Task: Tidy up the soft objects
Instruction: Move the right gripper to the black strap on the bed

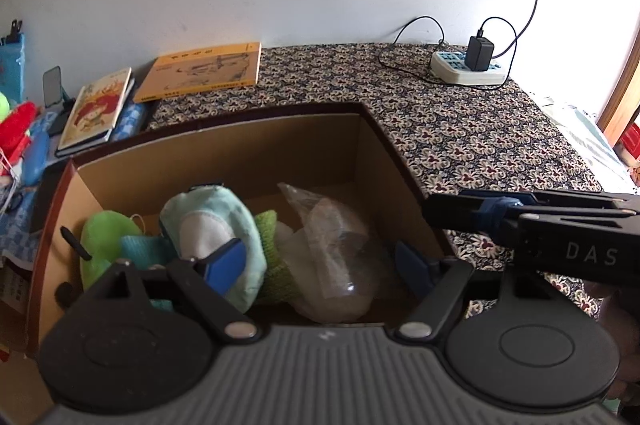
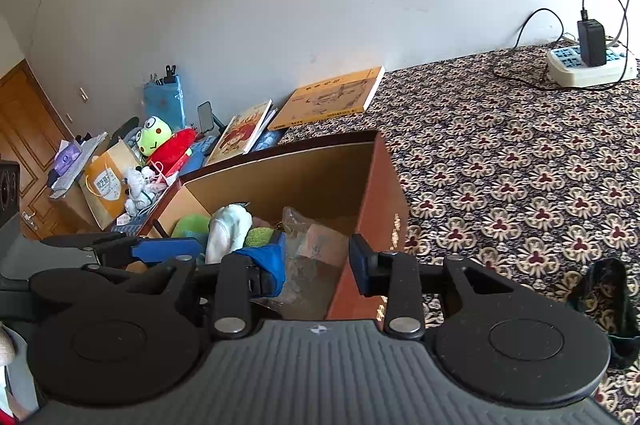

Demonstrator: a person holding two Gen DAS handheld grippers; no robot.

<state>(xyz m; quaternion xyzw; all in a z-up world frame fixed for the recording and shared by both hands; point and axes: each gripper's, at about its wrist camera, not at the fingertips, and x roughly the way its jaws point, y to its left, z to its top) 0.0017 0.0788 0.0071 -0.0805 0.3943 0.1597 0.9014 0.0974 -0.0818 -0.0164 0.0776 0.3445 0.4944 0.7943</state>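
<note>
An open cardboard box (image 1: 224,149) stands on the patterned tablecloth. Inside lie a pale blue and white plush (image 1: 216,225), green soft items (image 1: 102,237) and a crumpled clear plastic bag (image 1: 336,249). My left gripper (image 1: 316,261) hovers open and empty over the box, its fingers (image 1: 224,261) above the plush. My right gripper (image 2: 320,261) is open and empty over the box's right wall (image 2: 380,217); the plush (image 2: 228,229) shows in that view too. A dark green soft item (image 2: 608,301) lies on the cloth at lower right.
Two books (image 1: 200,71) lie behind the box. A power strip with charger (image 1: 468,65) sits at the back right. A frog plush (image 2: 154,139), red plush (image 2: 176,149), paper bag (image 2: 106,181) and clutter crowd the left. The right gripper's body (image 1: 560,233) reaches in beside the box.
</note>
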